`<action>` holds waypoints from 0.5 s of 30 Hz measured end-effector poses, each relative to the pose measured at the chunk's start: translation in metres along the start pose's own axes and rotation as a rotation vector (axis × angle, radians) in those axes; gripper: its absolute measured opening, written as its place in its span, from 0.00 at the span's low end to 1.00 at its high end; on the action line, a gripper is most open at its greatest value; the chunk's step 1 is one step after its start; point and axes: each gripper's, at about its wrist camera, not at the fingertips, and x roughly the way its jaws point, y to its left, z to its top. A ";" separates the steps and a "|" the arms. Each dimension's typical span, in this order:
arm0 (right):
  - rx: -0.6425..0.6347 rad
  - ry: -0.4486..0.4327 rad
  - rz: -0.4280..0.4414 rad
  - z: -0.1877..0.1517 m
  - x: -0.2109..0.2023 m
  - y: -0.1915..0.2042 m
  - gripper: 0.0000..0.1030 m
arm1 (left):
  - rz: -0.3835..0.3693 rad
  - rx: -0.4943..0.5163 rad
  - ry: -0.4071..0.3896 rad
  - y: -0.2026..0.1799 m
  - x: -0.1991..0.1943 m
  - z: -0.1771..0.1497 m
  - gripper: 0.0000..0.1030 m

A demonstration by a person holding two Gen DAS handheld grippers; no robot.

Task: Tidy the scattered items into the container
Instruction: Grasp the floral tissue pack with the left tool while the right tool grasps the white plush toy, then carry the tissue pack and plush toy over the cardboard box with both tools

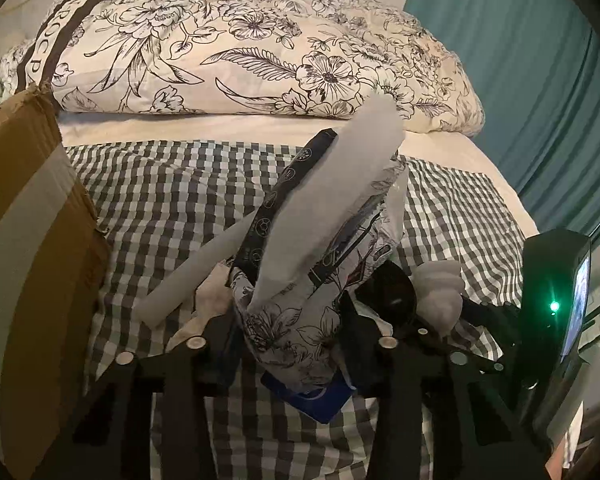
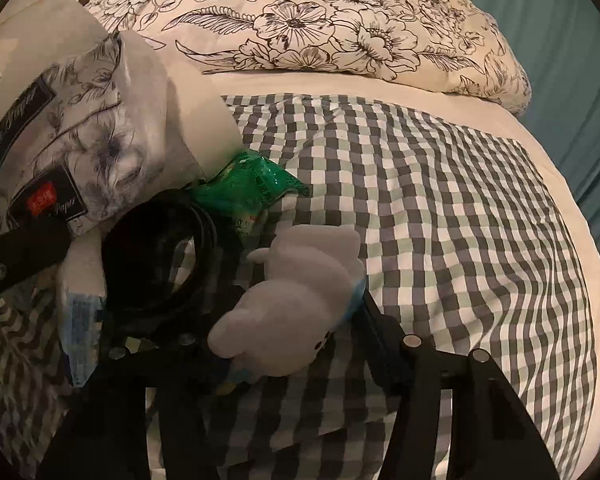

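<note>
Your left gripper (image 1: 292, 340) grips the floral tissue pack (image 1: 300, 280) at lower centre, right of the cardboard box (image 1: 32, 216). Your right gripper (image 2: 296, 328) seemingly clasps the grey plush (image 2: 296, 304).

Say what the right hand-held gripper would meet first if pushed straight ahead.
The right hand-held gripper already has the grey plush toy between its fingers; beyond that, probably only checked cloth, though depth is unclear.

The right gripper (image 2: 296, 320) clasps a grey plush toy (image 2: 300, 300) beside a black coiled belt (image 2: 156, 252).
</note>
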 end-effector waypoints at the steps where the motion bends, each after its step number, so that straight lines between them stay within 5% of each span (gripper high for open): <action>1: 0.008 -0.003 0.004 -0.001 -0.002 -0.001 0.51 | -0.002 -0.002 -0.002 0.001 -0.002 -0.001 0.33; 15: 0.097 -0.023 0.033 -0.032 -0.050 -0.012 0.51 | 0.005 -0.010 -0.027 -0.001 -0.050 -0.019 0.27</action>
